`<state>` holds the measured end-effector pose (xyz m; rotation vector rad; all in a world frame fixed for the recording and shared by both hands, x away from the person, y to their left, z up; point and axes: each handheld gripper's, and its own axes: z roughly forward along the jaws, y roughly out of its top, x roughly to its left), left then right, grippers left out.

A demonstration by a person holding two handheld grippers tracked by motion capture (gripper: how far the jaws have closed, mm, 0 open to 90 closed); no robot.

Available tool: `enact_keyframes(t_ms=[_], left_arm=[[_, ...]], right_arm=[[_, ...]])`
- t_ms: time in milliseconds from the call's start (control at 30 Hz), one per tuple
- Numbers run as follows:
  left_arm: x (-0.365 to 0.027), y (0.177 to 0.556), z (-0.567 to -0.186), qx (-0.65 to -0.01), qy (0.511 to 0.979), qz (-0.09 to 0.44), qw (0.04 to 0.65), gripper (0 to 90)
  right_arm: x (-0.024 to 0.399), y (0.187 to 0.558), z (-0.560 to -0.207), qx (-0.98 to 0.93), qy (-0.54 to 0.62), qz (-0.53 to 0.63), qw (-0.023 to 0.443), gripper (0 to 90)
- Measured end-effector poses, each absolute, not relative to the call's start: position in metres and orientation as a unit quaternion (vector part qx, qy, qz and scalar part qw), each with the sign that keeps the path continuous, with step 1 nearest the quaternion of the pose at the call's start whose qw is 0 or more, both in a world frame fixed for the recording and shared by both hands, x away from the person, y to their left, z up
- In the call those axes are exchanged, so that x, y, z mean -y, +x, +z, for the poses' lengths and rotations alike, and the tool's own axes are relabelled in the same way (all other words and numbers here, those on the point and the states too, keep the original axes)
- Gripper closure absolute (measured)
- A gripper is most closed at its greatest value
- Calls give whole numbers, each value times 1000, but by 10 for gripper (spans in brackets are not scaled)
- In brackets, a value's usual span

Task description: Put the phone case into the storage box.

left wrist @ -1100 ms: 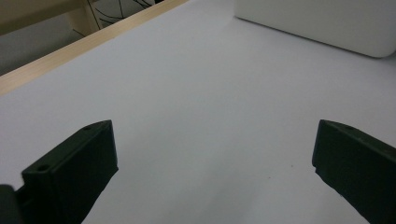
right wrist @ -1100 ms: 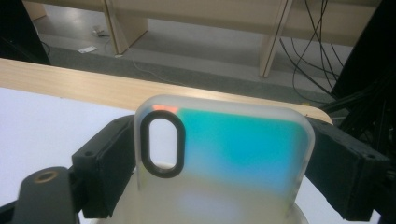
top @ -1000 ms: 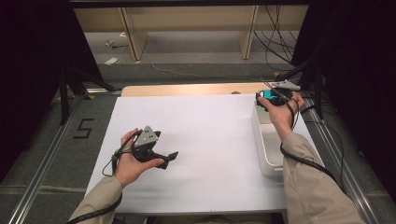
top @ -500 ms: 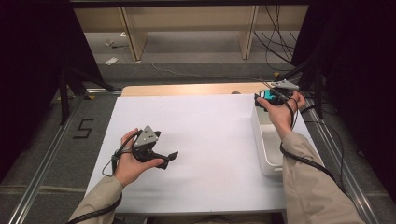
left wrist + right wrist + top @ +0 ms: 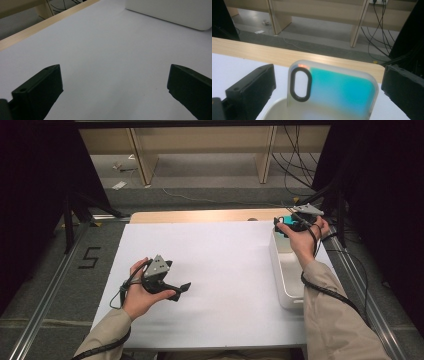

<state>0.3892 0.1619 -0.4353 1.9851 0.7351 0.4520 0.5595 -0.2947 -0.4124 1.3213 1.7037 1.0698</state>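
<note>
While the left gripper (image 5: pixel 184 289) rests low on the white table sheet (image 5: pixel 220 270) at about seven o'clock in the high view, its jaws stand wide apart with nothing between them, as the left gripper view shows bare sheet between the two black jaws. The right gripper (image 5: pixel 281 226) sits at about two o'clock, over the far end of the white bin (image 5: pixel 285 280) that lies along the sheet's right edge. Its jaws have just been opening, and they now stand spread — in the right gripper view a teal phone case (image 5: pixel 332 90) with a frosted rim and a dark oval camera cut-out stands upright between them, clear of both jaws, with a gap on each side. The case's lower end sits inside the bin (image 5: pixel 274 107), leaning at its far wall. Beyond it, at twelve o'clock, runs the wooden table edge (image 5: pixel 249 51). The left gripper's open jaws point towards three o'clock, well apart from the bin.
</note>
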Motion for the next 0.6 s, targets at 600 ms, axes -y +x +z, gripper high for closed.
enact_keyframes(t_ms=[600], left_arm=[[-162,389,-434,-300,810,183,469,0]], right_arm=[[294,549,-400,-659,505,428,356,9]])
